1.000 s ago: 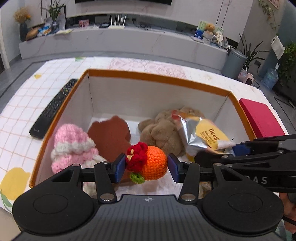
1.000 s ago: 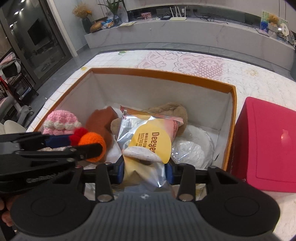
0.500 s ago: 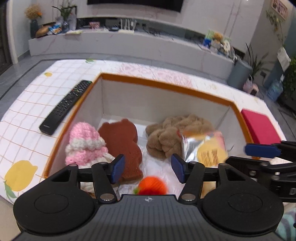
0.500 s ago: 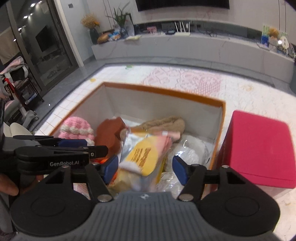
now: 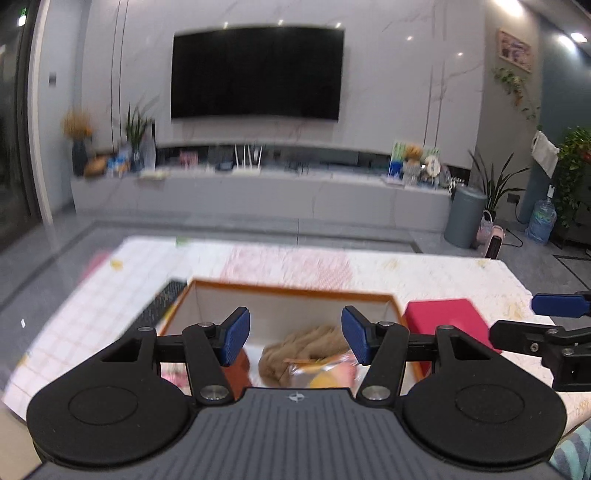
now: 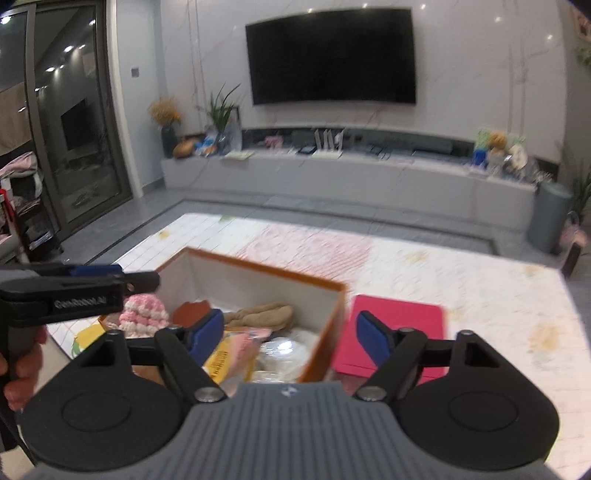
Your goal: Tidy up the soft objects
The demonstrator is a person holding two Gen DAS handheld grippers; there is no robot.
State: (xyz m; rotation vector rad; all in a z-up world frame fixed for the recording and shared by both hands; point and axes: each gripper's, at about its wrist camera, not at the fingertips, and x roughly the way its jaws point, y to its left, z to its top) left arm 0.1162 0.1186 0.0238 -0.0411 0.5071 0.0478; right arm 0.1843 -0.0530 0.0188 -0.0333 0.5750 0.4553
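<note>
1. Both grippers are empty: the left gripper (image 5: pixel 295 338) stands wide, and the right gripper's (image 6: pixel 290 338) jaws are opening with nothing between them.
2. Soft items, the tan plush (image 6: pixel 260 314), pink knit hat (image 6: pixel 144 312) and snack packet (image 6: pixel 229 356), lie inside the orange-rimmed box (image 6: pixel 325 286); this drop-off looks finished.
3. Next likely calls for the red lid (image 6: pixel 397 332) just beside the box.
4. Beyond the box, the patterned table (image 6: pixel 480 288) runs toward the TV (image 6: pixel 332 55) wall.

Dim ceiling spotlights (image 5: pixel 576 36) glare softly, motion blur smears everything (fisheye bends the edges).
</note>
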